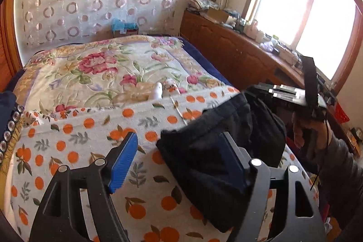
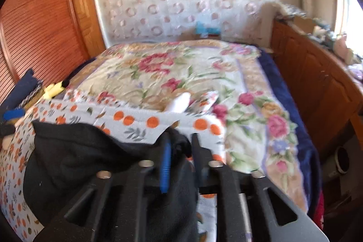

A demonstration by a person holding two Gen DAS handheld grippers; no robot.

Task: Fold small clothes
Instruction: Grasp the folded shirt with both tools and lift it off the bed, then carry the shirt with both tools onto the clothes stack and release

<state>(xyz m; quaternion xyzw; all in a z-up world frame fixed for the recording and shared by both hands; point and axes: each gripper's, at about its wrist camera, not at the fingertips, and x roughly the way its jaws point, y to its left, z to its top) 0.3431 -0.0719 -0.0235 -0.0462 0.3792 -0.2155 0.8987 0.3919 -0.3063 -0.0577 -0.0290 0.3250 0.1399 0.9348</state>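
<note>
L wrist: black garment [image 1: 217, 151] under open left claw [image 1: 179, 160].

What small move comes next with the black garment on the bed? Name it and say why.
Probably draw the right tongs back off the black garment, then smooth it. It lies bunched on the orange-print sheet. The left tongs stand open with one finger over the cloth, and cloth sits between the right fingers, seemingly not pinched.

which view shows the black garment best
The left wrist view: the black garment lies nearly whole on the orange-print sheet, sharp, with only the open left gripper over one edge. The right wrist view is blurred, and the right gripper covers part of the cloth between its fingers.
</note>
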